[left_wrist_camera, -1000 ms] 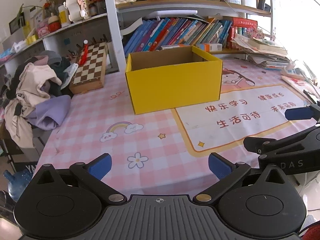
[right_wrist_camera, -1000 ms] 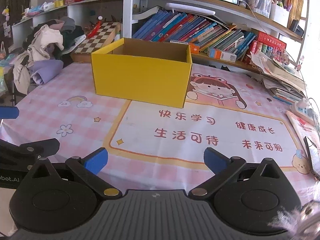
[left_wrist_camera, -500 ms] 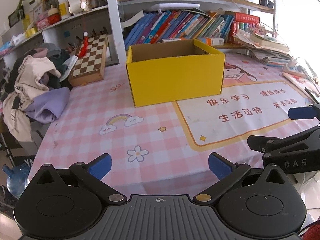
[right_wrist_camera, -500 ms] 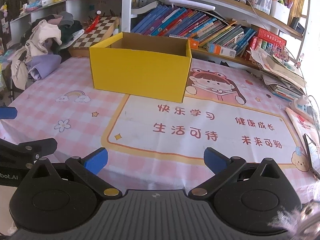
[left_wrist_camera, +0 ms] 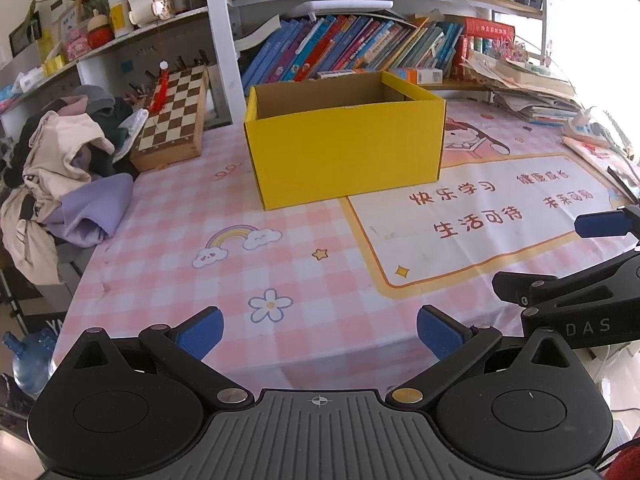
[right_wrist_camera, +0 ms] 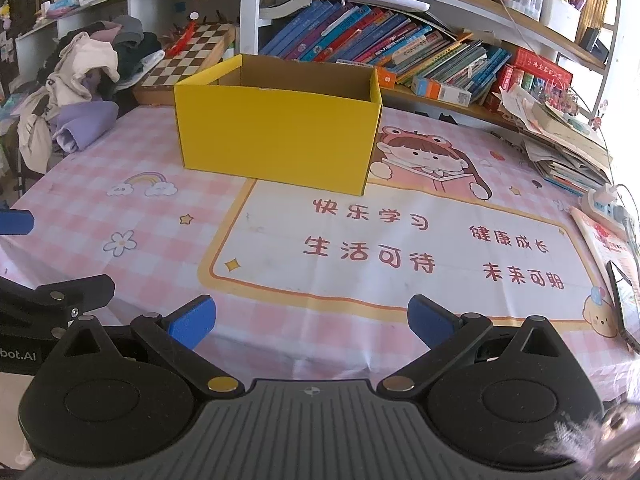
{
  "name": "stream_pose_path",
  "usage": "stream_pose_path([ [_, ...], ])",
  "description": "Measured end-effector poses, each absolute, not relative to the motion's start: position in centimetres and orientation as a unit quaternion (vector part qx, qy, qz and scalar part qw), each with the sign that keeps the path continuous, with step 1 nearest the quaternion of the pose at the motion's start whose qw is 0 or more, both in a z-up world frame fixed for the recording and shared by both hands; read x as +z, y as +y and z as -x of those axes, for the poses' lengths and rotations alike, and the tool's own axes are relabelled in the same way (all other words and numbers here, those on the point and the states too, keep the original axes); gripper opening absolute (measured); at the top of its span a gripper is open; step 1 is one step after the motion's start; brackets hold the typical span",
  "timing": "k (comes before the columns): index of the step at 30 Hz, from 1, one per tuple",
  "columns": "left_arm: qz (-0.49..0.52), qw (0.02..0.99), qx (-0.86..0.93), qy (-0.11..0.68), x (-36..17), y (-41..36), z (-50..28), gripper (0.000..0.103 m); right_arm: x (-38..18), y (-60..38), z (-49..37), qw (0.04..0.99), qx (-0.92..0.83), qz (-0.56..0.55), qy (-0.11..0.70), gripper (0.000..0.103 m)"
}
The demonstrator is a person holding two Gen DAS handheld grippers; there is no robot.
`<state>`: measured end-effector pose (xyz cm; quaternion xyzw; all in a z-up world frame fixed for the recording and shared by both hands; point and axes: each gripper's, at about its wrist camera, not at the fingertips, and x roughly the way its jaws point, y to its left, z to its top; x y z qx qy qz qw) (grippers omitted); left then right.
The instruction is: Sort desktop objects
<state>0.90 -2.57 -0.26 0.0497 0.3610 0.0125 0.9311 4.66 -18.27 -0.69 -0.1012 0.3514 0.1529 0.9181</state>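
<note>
In the left wrist view, the left gripper (left_wrist_camera: 319,330) is seen at the bottom of the frame with its blue-padded fingers (left_wrist_camera: 200,330) spread wide apart and nothing held between them, above the near edge of a pink checked tablecloth (left_wrist_camera: 280,272). The yellow cardboard box (left_wrist_camera: 344,156) is placed upright and open-topped at the centre of the frame, well apart from the gripper; its inside is only partly visible and no contents can be made out. A wooden chessboard (left_wrist_camera: 174,120) is leaned up to the left of the box, and a pile of clothes (left_wrist_camera: 60,168) is heaped at the left edge. Rows of books (left_wrist_camera: 352,50) are shelved behind the box in the upper part of the frame. Part of the right gripper is shown at the right edge of this view. In the right wrist view, the right gripper (right_wrist_camera: 312,320) is likewise seen at the bottom with its jaws parted and empty, and the box (right_wrist_camera: 276,136) is found in the upper centre, resting partly on the printed panel with red characters (right_wrist_camera: 400,248). A stack of papers (right_wrist_camera: 560,140) is piled at the right, beside a white power strip (right_wrist_camera: 604,204).
</note>
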Motion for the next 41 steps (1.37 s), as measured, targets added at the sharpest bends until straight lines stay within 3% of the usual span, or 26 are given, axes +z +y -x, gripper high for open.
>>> stream_pose_path([
  [41, -0.025, 0.932, 0.002, 0.361, -0.5, -1.8, -1.4, 0.103, -1.2, -17.0, -5.5, 0.911, 0.157, 0.111, 0.366, 0.103],
])
